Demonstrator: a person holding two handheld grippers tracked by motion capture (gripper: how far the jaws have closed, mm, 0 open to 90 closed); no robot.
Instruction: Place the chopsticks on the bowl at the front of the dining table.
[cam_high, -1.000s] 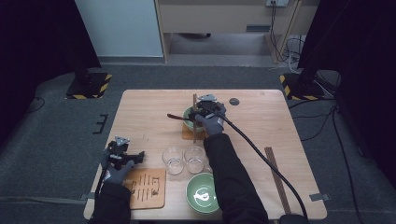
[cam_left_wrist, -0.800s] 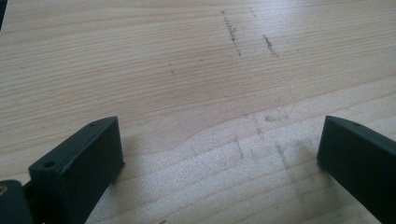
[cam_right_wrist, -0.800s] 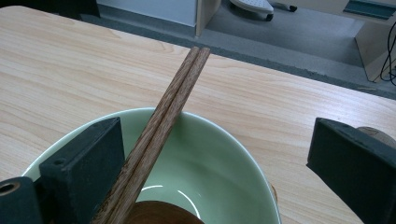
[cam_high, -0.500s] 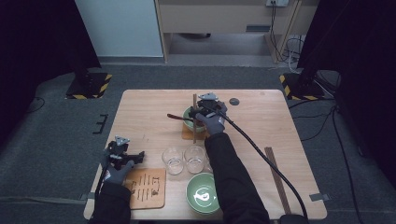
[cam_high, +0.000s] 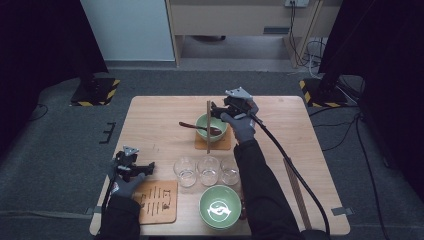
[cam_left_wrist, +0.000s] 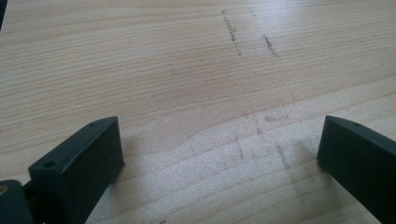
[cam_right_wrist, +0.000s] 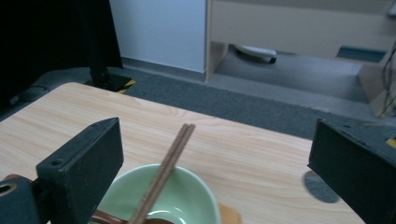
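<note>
Here, the right gripper (cam_high: 220, 109) hangs with its jaws wide apart over the far green bowl (cam_high: 206, 125) at frame centre in the high view; that bowl sits on a small mat (cam_high: 222, 144), holding 1 dark spoon (cam_high: 200, 127), with 1 pair of chopsticks (cam_high: 208, 125) laid across it. At lower centre, 1 more green bowl (cam_high: 220, 210) sits behind 3 glasses (cam_high: 208, 168). The left gripper (cam_high: 142, 166), lower left, is spread apart over the bare table (cam_high: 160, 125).
</note>
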